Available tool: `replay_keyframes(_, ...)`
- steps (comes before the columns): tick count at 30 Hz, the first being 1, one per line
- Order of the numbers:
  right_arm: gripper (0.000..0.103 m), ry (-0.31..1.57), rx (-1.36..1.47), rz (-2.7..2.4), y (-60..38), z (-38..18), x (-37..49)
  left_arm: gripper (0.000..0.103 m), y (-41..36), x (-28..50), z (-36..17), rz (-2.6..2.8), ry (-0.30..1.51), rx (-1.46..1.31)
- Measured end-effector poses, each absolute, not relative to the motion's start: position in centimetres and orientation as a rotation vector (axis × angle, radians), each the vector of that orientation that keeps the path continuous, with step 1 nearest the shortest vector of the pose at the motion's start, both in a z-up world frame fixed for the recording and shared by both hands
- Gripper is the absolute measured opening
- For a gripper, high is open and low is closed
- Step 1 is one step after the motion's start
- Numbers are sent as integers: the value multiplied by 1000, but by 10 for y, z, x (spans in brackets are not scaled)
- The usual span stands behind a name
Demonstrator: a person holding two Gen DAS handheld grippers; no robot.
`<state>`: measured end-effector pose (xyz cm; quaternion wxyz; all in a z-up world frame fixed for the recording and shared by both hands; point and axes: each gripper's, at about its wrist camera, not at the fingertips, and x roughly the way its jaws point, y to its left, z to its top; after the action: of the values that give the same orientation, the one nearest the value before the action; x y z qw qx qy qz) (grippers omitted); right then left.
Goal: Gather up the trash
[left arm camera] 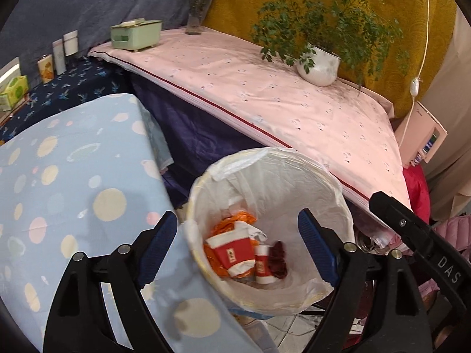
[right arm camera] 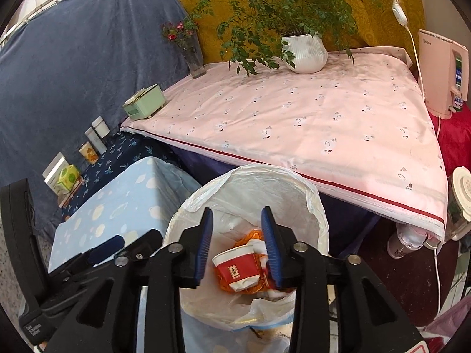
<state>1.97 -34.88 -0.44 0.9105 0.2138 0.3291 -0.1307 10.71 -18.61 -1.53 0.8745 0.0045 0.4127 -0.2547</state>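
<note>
While hovering over the bin (left arm camera: 338,188), left gripper (left arm camera: 238,250) spread wide, nothing between its blue pads (left arm camera: 157,247); one pad over the dotted blue cloth (left arm camera: 59,176) at lower left, the other over the bin's right rim. Right gripper (right arm camera: 237,242) parted to a middling gap above the same bin (right arm camera: 321,206), pads (right arm camera: 204,244) clear of any object, nothing pinched.

Bin at lower centre in both views, round, lined with a white bag (left arm camera: 265,170), mouth facing up. Trash lying at the bottom: a crushed red-and-white cup (left arm camera: 231,253) on its side, long axis running from upper left to lower right in the left view, open mouth toward upper left. Same cup (right arm camera: 238,264) in the right view seen between the pads, mouth toward the left of frame, crumpled base toward lower right. Beside it a smaller red-and-white tube (left arm camera: 263,264), standing roughly vertical in the frame, blurred. Orange wrapper (left arm camera: 232,220) under and behind the cup; dark red scrap (left arm camera: 278,260) just right of the tube.

Pink sheet (left arm camera: 265,88) across the upper right, just behind the bin. On it a potted plant (left arm camera: 318,64), a glass vase (left arm camera: 195,20) with red flowers, and a green box (left arm camera: 135,35) at upper left.
</note>
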Motion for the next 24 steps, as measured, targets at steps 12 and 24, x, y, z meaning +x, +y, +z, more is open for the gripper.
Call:
replay_keyframes(12, 70, 706, 314, -316, -317, 5, -4, 89, -146, 82, -7, -408, 819, 54)
replay_keyframes(24, 86, 729, 248, -335, -288, 7, -23, 90, -135, 57, 4, -383, 795, 96)
